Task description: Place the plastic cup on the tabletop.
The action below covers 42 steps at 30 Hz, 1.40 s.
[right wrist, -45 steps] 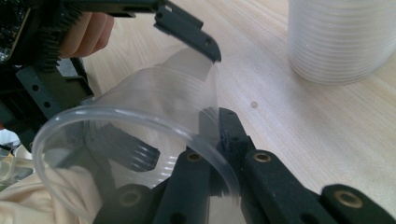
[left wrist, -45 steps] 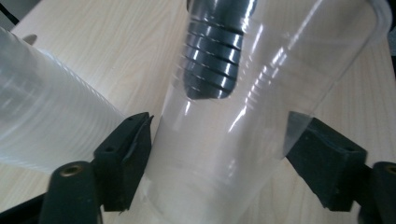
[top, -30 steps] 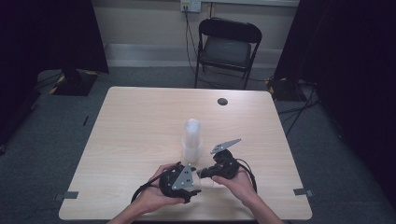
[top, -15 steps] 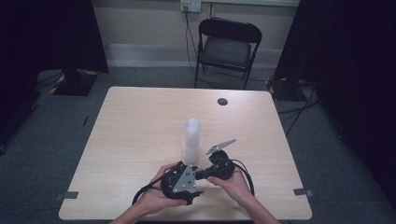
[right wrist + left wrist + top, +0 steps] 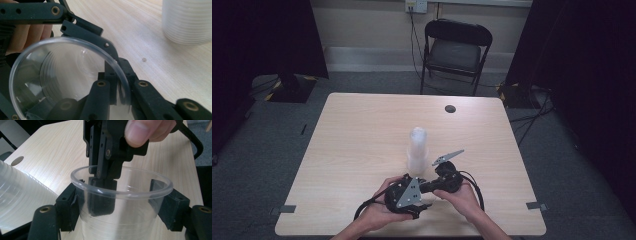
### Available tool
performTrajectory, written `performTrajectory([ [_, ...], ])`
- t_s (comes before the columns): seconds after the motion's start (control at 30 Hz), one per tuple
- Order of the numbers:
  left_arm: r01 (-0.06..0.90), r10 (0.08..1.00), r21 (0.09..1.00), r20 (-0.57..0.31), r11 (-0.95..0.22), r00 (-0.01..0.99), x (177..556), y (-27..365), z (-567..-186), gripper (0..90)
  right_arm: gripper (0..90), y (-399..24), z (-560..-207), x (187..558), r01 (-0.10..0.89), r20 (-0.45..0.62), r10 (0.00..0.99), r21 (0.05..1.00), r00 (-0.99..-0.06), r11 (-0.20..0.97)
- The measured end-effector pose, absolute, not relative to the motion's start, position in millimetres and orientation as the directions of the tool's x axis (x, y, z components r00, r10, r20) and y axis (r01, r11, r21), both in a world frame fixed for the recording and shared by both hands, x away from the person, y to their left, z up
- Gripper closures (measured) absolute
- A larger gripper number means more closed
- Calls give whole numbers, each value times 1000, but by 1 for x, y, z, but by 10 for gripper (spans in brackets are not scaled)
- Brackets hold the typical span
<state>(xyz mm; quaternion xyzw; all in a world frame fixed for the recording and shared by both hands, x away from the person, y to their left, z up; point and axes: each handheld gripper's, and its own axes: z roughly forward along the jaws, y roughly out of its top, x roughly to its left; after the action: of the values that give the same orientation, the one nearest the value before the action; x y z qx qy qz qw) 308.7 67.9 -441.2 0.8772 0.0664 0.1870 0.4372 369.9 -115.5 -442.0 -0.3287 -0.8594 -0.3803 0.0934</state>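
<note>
A single clear plastic cup (image 5: 130,225) sits between the two pads of my left gripper (image 5: 120,206), which is shut on its sides just below the rim. My right gripper (image 5: 103,180) comes down from above and is shut on the cup's far rim, one finger inside and one outside. In the right gripper view the cup's mouth (image 5: 62,77) faces the camera, its rim pinched in my right gripper (image 5: 117,87). In the high view both grippers, left (image 5: 406,196) and right (image 5: 446,176), meet near the table's front edge. A stack of clear cups (image 5: 417,150) stands upright just behind them.
The light wooden table (image 5: 357,130) has a small dark round spot (image 5: 450,108) at its back right. A black folding chair (image 5: 454,50) stands behind the table. The cup stack (image 5: 187,20) is close to the right gripper; cables trail from both grippers.
Both hands stay close together at the front of the table. The right gripper has edged slightly down and left toward the left gripper. The stack has not moved.
</note>
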Motion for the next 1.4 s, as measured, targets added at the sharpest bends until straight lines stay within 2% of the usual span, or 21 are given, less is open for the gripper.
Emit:
performTrajectory([
  [0.37, 1, 321, 805, 236, -594, 917, 312, 72, -442, 286, 758, -125, -439, 371, 630, 406, 499, 630, -766, 454],
  [0.8, 125, 418, 857, 111, -499, 902, 325, 87, -445, 285, 713, -131, -430, 369, 599, 396, 487, 698, -779, 391],
  [1.37, 190, 460, 875, 40, -445, 887, 335, 95, -446, 287, 684, -143, -416, 370, 549, 383, 465, 781, -798, 298],
  [1.4, 211, 482, 872, 32, -441, 876, 337, 95, -446, 287, 684, -144, -416, 370, 549, 384, 467, 783, -796, 292],
])
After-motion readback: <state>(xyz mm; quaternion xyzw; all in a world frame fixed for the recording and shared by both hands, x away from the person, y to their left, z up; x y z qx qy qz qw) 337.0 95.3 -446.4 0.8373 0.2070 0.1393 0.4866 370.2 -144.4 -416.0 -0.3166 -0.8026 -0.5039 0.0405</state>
